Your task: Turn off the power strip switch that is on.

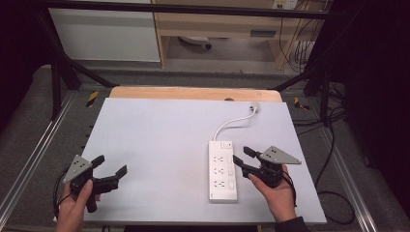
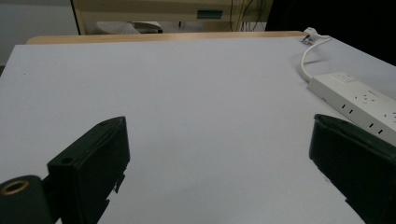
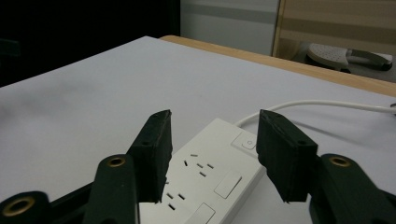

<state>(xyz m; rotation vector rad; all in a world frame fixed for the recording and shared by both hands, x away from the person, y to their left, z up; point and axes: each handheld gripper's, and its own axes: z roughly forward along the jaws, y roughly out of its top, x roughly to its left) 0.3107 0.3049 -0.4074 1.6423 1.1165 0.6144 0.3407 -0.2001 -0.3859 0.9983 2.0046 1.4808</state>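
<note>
With the right gripper (image 1: 240, 159) half-open over the white power strip (image 1: 223, 171), whose far end lies between its jaws untouched, the approach looks underway; next, probably lowering to grasp, while the left gripper (image 1: 109, 166) gapes wide, well apart.
</note>
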